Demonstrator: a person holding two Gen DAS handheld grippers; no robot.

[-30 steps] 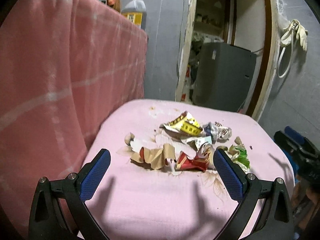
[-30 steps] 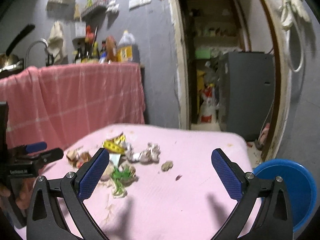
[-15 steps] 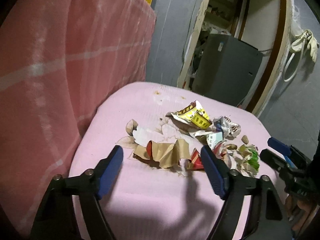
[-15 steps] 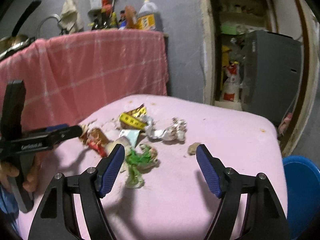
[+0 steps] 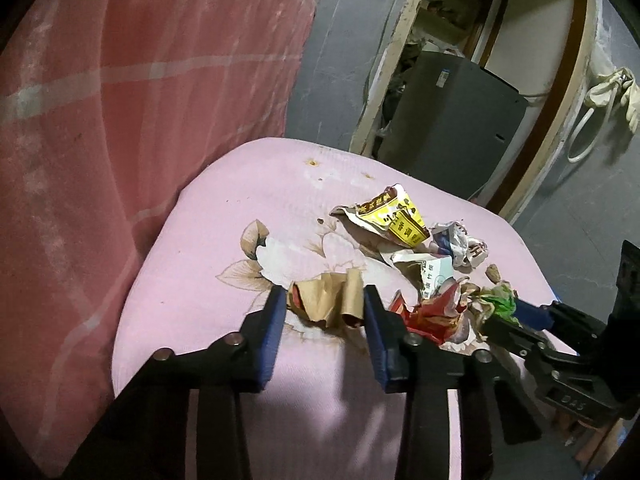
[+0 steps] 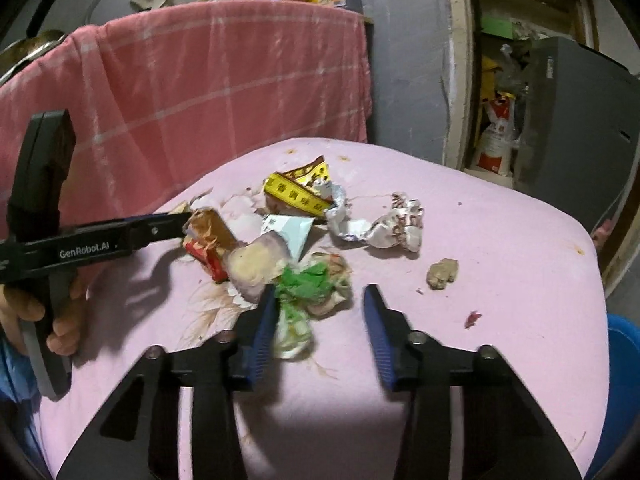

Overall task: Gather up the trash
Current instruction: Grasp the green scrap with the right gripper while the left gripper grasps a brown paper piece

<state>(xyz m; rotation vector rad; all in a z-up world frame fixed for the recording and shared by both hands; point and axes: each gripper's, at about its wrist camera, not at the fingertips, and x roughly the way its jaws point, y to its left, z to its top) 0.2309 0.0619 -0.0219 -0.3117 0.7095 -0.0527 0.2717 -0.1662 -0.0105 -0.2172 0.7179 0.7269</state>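
Observation:
Crumpled trash lies on a pink-covered table (image 5: 224,240). My left gripper (image 5: 324,300) has its jaws closing, and its pads press both sides of a crumpled brown paper (image 5: 332,300). In the right wrist view the left gripper (image 6: 188,220) reaches the brown paper (image 6: 210,224) from the left. My right gripper (image 6: 320,294) is also closing around a green and white wad (image 6: 308,288); the left pad touches it, the right pad stands apart. Beyond lie a yellow wrapper (image 6: 296,194), a white packet (image 6: 288,228), a red wrapper (image 5: 432,312) and a crumpled white wrapper (image 6: 396,224).
A small brown lump (image 6: 442,274) lies to the right of the wad. A red checked cloth (image 5: 120,120) hangs along the table's left side. A blue basin (image 6: 624,360) sits low at the right. A grey cabinet (image 5: 452,112) stands in the doorway behind. A hand (image 6: 24,312) grips the left tool.
Both grippers have come down and closer to the trash, and their jaws have narrowed from wide apart. The left now clasps the brown paper; the right brackets the green wad.

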